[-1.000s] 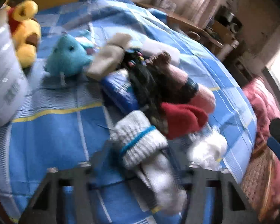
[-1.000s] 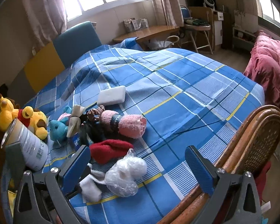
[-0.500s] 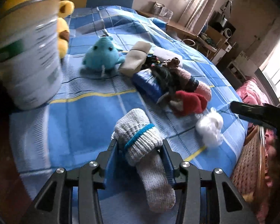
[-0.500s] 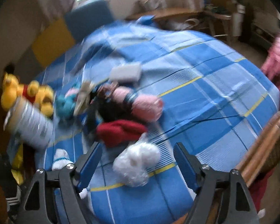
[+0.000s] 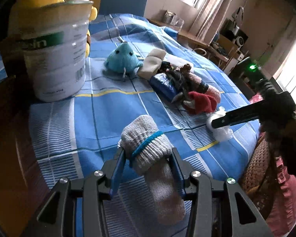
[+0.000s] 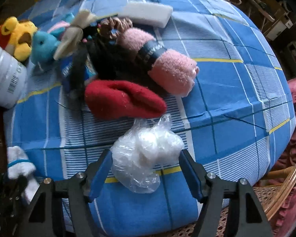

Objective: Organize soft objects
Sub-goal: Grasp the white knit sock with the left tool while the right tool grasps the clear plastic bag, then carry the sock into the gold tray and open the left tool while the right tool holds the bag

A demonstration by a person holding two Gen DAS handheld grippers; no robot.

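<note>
Blue plaid bedspread w/ yellow + white lines covers the bed; everything lies on it.

Tall white metal tin w/ green label band stands upright at the bed's corner, yellow plush bear w/ red shirt just behind it.

Pile mid-bed, items touching: pink fuzzy sock w/ dark band, red fleece sock, tangle of dark hair-like strands, teal knitted plush animal, beige cloth roll. White foam block beyond the pile.

Clear plastic bag of white stuffing lies near bed edge, between the spread fingers of R gripper; contact w/ pads: can't tell.

L gripper pinches grey knitted sock w/ blue stripe at the cuff, foot part hanging toward camera.
</note>
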